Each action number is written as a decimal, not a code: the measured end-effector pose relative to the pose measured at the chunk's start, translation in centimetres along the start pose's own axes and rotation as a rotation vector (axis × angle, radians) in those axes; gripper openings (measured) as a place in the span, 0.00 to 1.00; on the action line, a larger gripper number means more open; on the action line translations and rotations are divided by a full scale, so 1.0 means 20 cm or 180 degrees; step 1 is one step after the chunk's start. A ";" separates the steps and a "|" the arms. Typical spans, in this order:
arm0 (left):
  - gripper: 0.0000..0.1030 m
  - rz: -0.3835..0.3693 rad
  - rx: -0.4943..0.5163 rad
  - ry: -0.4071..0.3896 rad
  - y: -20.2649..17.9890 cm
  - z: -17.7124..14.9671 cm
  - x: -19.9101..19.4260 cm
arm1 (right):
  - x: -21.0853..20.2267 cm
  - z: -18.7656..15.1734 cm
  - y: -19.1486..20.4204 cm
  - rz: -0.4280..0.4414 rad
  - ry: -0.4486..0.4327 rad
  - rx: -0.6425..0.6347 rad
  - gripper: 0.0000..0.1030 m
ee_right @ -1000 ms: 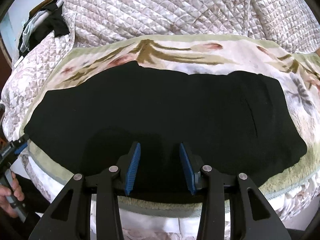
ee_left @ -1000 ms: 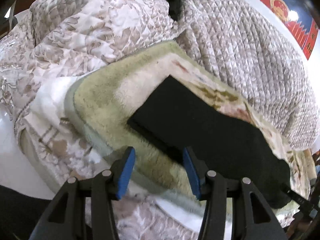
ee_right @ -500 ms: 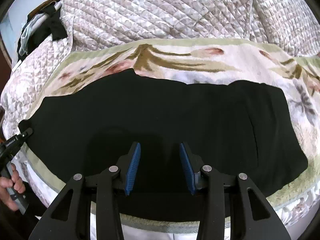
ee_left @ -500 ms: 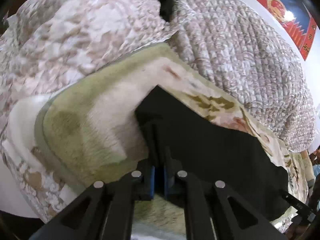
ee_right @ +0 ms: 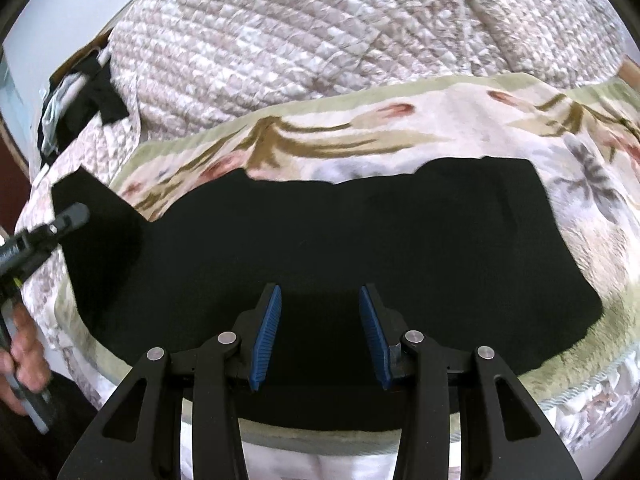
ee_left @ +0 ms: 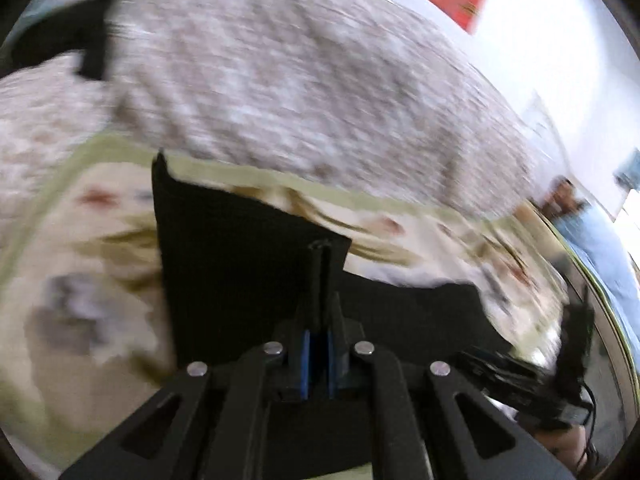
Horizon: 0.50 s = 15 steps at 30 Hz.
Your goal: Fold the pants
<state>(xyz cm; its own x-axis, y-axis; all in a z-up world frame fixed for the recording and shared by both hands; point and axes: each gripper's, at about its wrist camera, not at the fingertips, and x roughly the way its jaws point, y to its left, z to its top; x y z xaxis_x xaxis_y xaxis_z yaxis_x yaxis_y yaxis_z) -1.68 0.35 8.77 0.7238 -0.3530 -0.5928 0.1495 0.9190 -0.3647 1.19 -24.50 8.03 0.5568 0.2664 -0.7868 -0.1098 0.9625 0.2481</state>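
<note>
Black pants (ee_right: 360, 232) lie spread across a floral blanket (ee_right: 400, 128) on the bed. My left gripper (ee_left: 318, 344) is shut on the edge of one end of the pants (ee_left: 240, 260), and that end is raised off the blanket as a flap. In the right wrist view the left gripper (ee_right: 68, 216) shows at the far left, holding the lifted flap, with a hand (ee_right: 24, 344) on its handle. My right gripper (ee_right: 320, 320) stands open over the near edge of the pants, with nothing pinched between its blue pads (ee_right: 266, 336).
A quilted bedspread (ee_right: 320, 40) is bunched up behind the blanket. Dark clothes (ee_right: 80, 100) are piled at the back left. A person in light blue (ee_left: 592, 232) stands beyond the bed's far end. The bed's near edge runs just below the pants.
The left gripper closed on the end of the pants, then rose and swung across, lifting that end off the blanket. The right gripper shifted slightly and stayed open.
</note>
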 end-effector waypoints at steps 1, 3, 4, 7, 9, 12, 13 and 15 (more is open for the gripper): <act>0.07 -0.0114 0.0052 0.0083 -0.06 -0.03 0.05 | -0.01 0.00 -0.02 -0.0005 -0.0004 0.0043 0.40; 0.07 -0.0322 0.0162 0.0283 -0.18 -0.10 0.15 | -0.01 -0.01 -0.07 -0.0016 0.0014 0.0117 0.40; 0.07 -0.0374 0.0230 0.0402 -0.23 -0.15 0.21 | -0.01 -0.02 -0.10 -0.0032 0.0036 0.0167 0.40; 0.07 -0.0426 0.0260 0.0749 -0.28 -0.27 0.36 | 0.00 -0.03 -0.15 -0.0032 0.0069 0.0269 0.40; 0.07 -0.0442 0.0235 0.0810 -0.28 -0.31 0.37 | -0.01 -0.03 -0.17 -0.0028 0.0062 0.0292 0.40; 0.07 -0.0480 0.0290 0.0761 -0.28 -0.33 0.32 | 0.00 -0.03 -0.17 -0.0002 0.0077 0.0295 0.40; 0.07 -0.0487 0.0324 0.0751 -0.29 -0.33 0.30 | 0.00 -0.03 -0.16 0.0023 0.0096 0.0300 0.40; 0.11 -0.0548 0.0310 0.0784 -0.29 -0.33 0.27 | 0.02 -0.01 -0.13 0.0090 0.0127 0.0271 0.40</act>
<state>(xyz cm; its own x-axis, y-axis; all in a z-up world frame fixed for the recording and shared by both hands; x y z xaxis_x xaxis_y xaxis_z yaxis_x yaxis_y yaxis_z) -3.07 -7.96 2.92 0.4992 -0.5257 -0.6888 0.3280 0.8504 -0.4113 1.48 -26.88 6.95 0.5210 0.2970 -0.8002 -0.0538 0.9471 0.3165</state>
